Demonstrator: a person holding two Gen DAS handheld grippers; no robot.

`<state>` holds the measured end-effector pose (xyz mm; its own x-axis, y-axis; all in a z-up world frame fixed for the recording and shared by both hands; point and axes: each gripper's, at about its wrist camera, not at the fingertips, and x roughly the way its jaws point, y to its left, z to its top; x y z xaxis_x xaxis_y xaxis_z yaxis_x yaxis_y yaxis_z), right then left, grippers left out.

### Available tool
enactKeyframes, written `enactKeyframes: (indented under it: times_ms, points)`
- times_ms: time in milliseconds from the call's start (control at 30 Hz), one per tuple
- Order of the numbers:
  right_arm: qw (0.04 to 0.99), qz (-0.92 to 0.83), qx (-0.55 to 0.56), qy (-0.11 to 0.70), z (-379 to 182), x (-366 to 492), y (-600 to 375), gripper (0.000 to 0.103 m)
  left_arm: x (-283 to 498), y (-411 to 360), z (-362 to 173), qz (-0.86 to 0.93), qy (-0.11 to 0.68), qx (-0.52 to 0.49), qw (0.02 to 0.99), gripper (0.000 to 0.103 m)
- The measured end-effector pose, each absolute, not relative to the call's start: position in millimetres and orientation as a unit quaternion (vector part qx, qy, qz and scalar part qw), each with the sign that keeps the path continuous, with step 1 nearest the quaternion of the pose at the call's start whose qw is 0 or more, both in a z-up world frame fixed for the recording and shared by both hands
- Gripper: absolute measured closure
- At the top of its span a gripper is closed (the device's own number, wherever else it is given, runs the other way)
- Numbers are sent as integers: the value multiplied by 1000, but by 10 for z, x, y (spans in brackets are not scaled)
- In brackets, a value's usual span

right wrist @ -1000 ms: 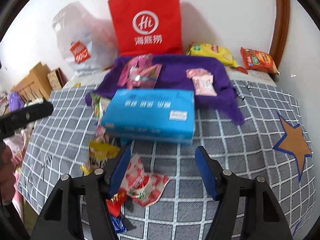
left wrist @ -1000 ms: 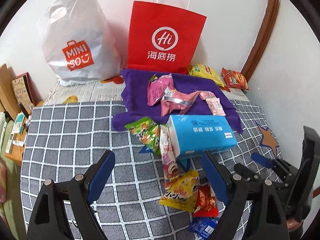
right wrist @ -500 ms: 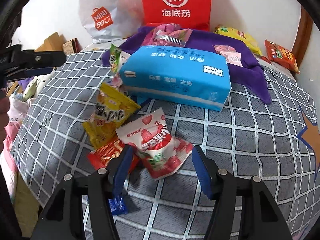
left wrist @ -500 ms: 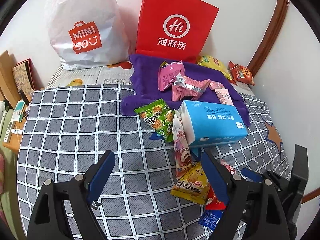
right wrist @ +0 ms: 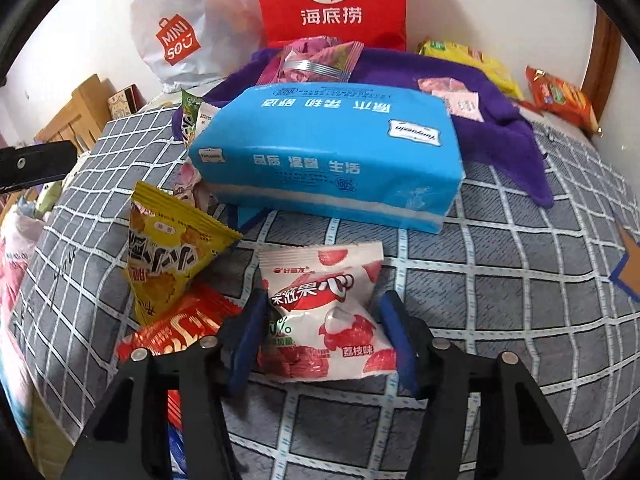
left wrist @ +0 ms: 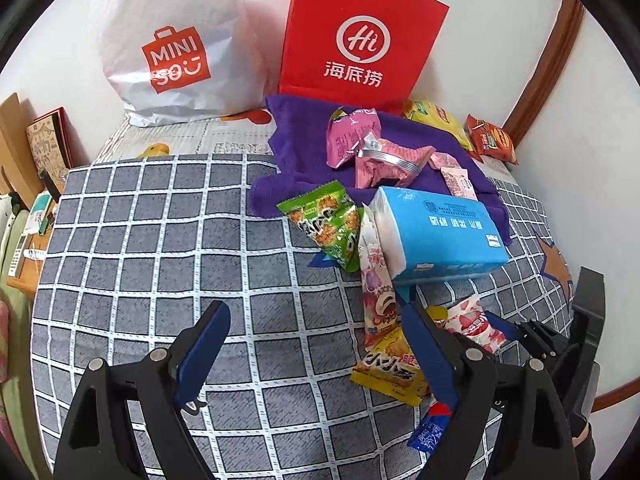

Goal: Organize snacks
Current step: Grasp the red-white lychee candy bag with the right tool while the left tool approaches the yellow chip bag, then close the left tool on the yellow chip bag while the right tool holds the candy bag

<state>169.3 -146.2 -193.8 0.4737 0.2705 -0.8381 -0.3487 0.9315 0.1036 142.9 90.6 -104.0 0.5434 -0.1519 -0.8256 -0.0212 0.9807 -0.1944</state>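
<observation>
A white and red lychee snack packet [right wrist: 320,308] lies flat on the grey checked cloth [right wrist: 500,320]. My right gripper [right wrist: 323,298] is down around it and its jaws are closing. The blue pads [right wrist: 250,332] stand at the packet's two side edges, and the packet does not look squeezed. A yellow snack packet [right wrist: 164,256] and a red one [right wrist: 180,324] lie just left of it. My left gripper [left wrist: 314,308] hangs open over bare checked cloth with nothing between its fingers. The same lychee packet [left wrist: 470,322] shows at its right.
A blue tissue pack [right wrist: 332,152] lies behind the packets, on the edge of a purple cloth [left wrist: 304,152] with pink packets [left wrist: 352,140]. A green packet [left wrist: 328,224] and a long pink one [left wrist: 376,280] lean beside it. A red paper bag [left wrist: 360,40] and a white bag [left wrist: 176,48] stand at the wall.
My right gripper has come down over the lychee packet, and its jaws have narrowed around it. The left gripper has sunk a little and stayed open.
</observation>
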Motion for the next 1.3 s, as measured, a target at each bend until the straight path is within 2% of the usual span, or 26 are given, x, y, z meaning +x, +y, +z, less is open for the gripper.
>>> enactKeyframes:
  times_ms: [600,767,867,1100,1300]
  points:
    - [893,100,-26,438,-2027,1644,-2141,47,1404,198,-1441,-121,497,-49,858,18]
    - [892,105,-15,440,-2041,1678,-2162,46,1420,171,-1621,-114,506,-56,853,28]
    - [891,107,-14,441,-2044,1684,-2150,46,1407,189,-1681,-112,504,-70,854,39]
    - [889,110,-22,444,-2055,1711,-2121,43,1362,172,-1683,-116,491,-76,860,46]
    - [890,110,-17,442,-2046,1701,-2139,45,1372,228,-1614,-115,497,-97,854,53]
